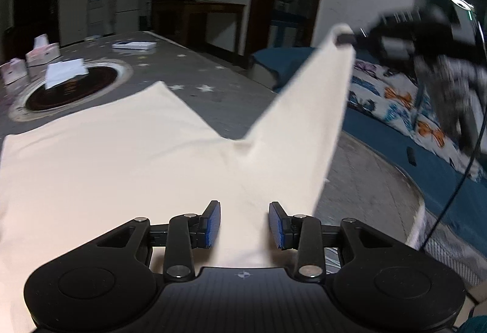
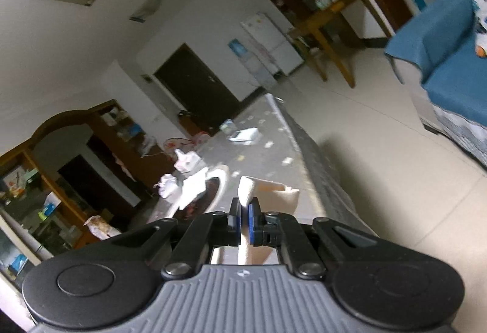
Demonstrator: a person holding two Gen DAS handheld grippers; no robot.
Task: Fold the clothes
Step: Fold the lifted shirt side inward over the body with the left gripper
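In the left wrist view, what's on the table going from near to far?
Open left hand-held gripper → cream fabric garment → round dark inset → flat white-and-blue box.

In the left wrist view, the right tool (image 1: pixel 345 39) is smeared by motion blur, so its fingers and the hand behind it cannot be made out. The cream garment (image 1: pixel 121 156) runs off the left and bottom edges and passes under the left tool (image 1: pixel 243 225), hiding its near hem. In the right wrist view, the garment (image 2: pixel 247 190) shows only as a small pinched fold; the rest lies hidden behind the tool body. The small boxes (image 1: pixel 42 54) on the table (image 1: pixel 188 65) are too blurred to read.
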